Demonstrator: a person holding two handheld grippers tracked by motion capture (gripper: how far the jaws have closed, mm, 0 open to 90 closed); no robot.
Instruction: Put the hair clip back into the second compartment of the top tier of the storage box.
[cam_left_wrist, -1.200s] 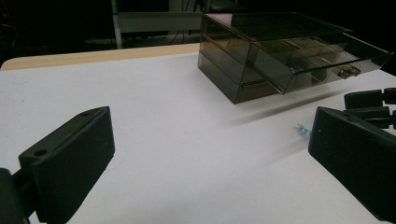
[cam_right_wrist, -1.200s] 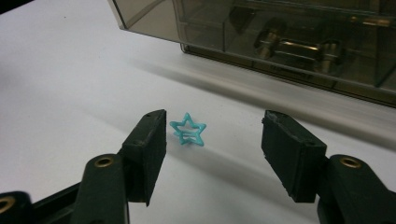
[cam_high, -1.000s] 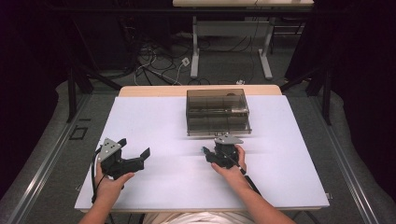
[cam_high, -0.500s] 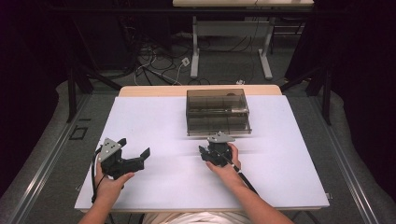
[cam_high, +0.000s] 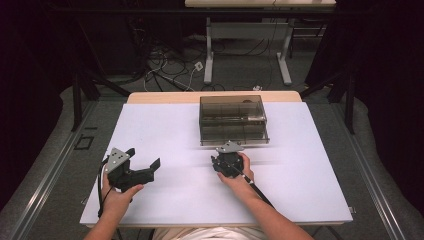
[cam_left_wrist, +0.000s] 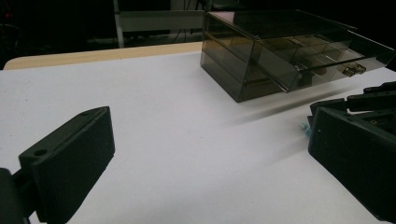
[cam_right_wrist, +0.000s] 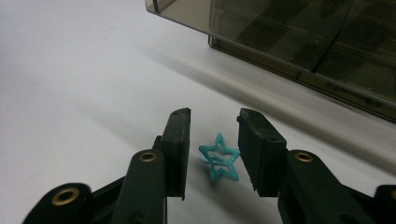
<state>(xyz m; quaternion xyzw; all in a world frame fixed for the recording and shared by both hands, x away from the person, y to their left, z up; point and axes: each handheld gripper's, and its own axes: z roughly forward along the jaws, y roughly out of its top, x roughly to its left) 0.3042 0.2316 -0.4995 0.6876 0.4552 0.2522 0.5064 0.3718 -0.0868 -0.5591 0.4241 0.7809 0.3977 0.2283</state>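
Observation:
A small turquoise star-shaped clip (cam_right_wrist: 219, 162) lies on the white table (cam_high: 165, 130), between the jaws of my right gripper (cam_right_wrist: 214, 126). Those jaws have just been closing, and a thin gap still shows on the left side of the star. In the high view my right gripper (cam_high: 226, 159) sits just in front of the smoked see-through drawer box (cam_high: 232, 117). My left gripper (cam_high: 144, 159) rests near the table's front left, wide open with nothing in it (cam_left_wrist: 210, 158). A speck of the clip (cam_left_wrist: 304, 127) shows in the left gripper view.
The drawer box (cam_left_wrist: 261, 60) has a drawer pulled out toward me, overhanging the table (cam_right_wrist: 289, 32). A wooden strip (cam_high: 165, 97) runs along the table's far edge. Beyond it are a desk frame and cables on the floor (cam_high: 165, 70).
My right hand has shifted a little to the left in front of the box. The left hand and gripper have not moved.

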